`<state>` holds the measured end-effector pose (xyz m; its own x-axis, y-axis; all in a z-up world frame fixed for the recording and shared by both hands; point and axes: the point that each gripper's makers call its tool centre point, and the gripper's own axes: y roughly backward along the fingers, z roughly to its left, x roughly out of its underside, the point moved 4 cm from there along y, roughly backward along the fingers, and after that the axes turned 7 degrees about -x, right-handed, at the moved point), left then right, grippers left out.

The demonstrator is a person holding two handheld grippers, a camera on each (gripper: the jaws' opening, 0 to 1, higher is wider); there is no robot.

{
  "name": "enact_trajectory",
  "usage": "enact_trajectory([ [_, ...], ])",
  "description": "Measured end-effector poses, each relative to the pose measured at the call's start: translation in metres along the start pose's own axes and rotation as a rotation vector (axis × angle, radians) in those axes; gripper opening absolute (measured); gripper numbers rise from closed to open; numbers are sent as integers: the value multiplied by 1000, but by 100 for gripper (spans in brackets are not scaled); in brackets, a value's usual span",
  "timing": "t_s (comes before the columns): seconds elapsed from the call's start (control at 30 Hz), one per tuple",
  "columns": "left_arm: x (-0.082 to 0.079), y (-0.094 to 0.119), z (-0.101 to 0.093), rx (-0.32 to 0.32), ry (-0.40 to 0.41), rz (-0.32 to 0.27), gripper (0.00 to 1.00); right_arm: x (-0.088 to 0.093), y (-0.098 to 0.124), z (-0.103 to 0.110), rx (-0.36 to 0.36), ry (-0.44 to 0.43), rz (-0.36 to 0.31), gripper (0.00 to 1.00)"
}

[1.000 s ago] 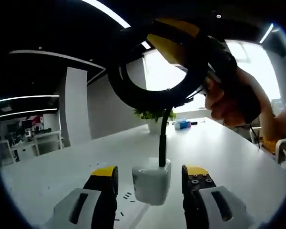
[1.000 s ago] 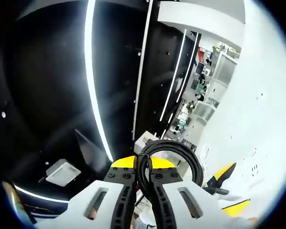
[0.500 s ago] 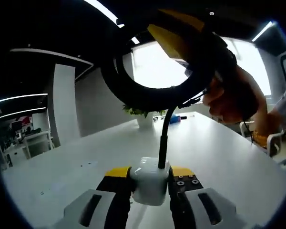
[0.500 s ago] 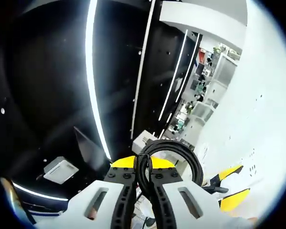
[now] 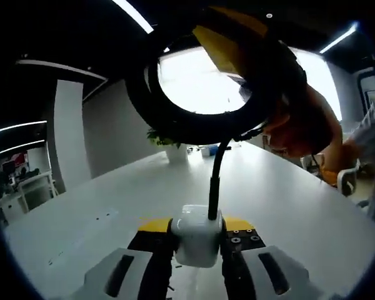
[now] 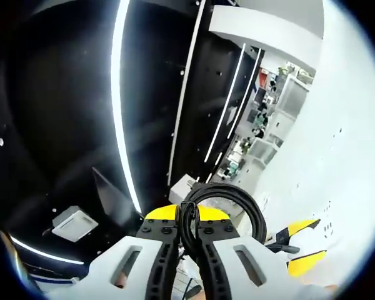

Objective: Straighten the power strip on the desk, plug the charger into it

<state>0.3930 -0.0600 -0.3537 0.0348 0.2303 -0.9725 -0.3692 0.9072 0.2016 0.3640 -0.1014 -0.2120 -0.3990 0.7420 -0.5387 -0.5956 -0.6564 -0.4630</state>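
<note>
Charger (image 5: 199,237) clamped between left gripper (image 5: 197,232) jaws above white worktop (image 5: 287,206), its coiled black cable (image 5: 194,125) pinched above charger in right gripper (image 6: 187,226) jaws.

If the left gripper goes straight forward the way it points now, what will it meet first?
Likely the white desk, with the charger already held between its jaws. The coiled black cable hangs higher, probably above that line, though depth is unclear.
</note>
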Motion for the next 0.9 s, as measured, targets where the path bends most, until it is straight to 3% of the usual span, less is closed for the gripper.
enact_trajectory([
  [0.2, 3, -6, 5, 29, 10, 26, 27, -1, -4, -11, 14, 2, -14, 7],
  [0.53, 2, -14, 14, 42, -5, 14, 27, -7, -11, -18, 34, 10, -30, 7],
  [0.77, 10, -22, 23, 56, -1, 62, 27, -11, -12, -33, 78, 1, -50, 7],
  [0.9, 8, -23, 25, 47, 6, 41, 27, -14, -17, -34, 75, 1, -62, 7],
])
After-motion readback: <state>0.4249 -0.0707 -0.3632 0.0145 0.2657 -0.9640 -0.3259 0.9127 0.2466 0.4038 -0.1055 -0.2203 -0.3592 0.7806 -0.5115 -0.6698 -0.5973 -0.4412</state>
